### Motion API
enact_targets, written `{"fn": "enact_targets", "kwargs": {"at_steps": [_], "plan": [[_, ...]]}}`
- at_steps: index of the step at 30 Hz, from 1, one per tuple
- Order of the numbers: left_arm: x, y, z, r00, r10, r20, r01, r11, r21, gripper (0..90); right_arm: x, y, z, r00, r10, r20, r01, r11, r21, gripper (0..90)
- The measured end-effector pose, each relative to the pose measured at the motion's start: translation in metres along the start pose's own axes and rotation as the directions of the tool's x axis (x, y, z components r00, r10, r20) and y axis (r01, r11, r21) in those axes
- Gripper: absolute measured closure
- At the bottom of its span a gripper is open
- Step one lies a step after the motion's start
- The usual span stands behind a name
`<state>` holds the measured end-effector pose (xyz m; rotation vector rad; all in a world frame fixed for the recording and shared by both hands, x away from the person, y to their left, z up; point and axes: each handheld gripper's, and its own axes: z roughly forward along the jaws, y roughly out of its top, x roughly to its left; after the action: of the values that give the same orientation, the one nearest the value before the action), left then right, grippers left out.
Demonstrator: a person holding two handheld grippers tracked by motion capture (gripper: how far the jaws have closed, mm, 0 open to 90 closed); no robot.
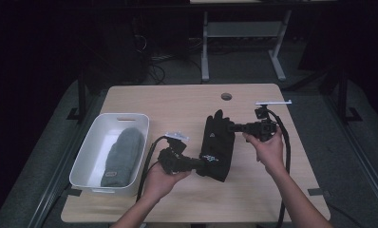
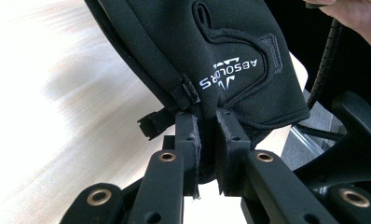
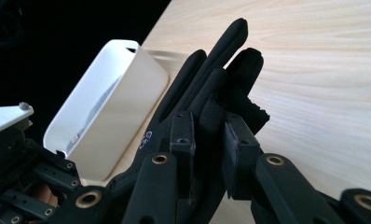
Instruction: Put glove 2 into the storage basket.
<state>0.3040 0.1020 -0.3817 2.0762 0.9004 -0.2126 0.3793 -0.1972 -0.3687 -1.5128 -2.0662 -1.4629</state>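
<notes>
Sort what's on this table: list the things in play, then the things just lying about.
In play:
black glove, held at its cuff by the left gripper and at its fingers by the right gripper
white bin
grey mitten inside it

Lying about:
nothing else on the table

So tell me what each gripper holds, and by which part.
Both hold the black glove: left gripper at its cuff, right gripper at a finger.
</notes>
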Motion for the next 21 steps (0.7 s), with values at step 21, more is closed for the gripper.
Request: {"fn": "enact_targets", "kwargs": {"at_steps": [21], "plan": [[0.01,-0.006,-0.04,0.9993,-0.019,-0.032,0.017,0.9978,-0.064,81.5,0.028,0.022,0.026,0.9987,-0.026,-0.044,0.027,0.999,0.021,76.1]]}}
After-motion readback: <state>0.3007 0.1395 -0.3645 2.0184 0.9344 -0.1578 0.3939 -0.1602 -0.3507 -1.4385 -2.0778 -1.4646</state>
